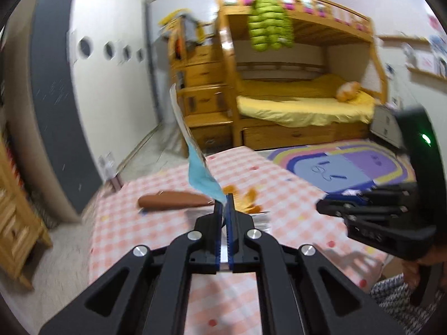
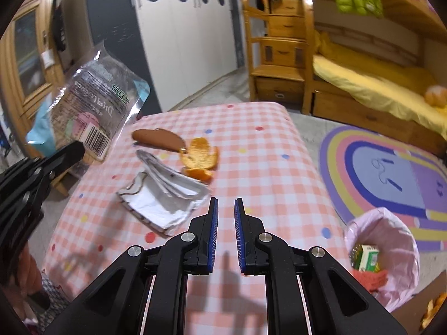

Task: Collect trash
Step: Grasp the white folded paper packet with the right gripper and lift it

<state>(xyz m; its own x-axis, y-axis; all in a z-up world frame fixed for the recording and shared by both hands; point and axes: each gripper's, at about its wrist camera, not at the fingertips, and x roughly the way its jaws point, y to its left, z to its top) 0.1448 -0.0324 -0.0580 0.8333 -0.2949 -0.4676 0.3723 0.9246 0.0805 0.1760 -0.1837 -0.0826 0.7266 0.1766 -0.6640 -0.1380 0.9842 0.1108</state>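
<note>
Here the surface [image 2: 251,145], under a pink checked cloth, has most of its right half and its near edge bare, while the trash sits toward the far left corner. Off its right edge, on the floor, stands a bin [image 2: 402,223] lined with a pink bag, a green carton [image 2: 367,256] inside it; a rainbow rug [image 2: 363,145] lies beyond, and a wooden bunk bed [image 1: 304,128] stands past the far edge.

The left gripper [image 1: 225,198] is raised over the left side of the surface and angled gently downward. Its blue pads are pressed together on the lower corner of a snack wrapper [image 2: 92,103], clear with light-blue ends and a barcode, which stands up off the surface, well clear of the cloth. From the left wrist the wrapper shows edge-on, rising above the fingertips.

The right gripper [image 2: 225,203] points more steeply down over the near middle of the surface, its jaws a narrow gap apart with nothing between them. A hand [image 1: 419,270] holds its grip at the near right corner.

Just beyond and left of the right gripper lies a crumpled white paper [image 2: 164,195], its nearest edge close to the left fingertip but apart from it. Farther on lie orange peel [image 2: 201,159] and a brown glasses case [image 2: 156,138], which touch each other.
</note>
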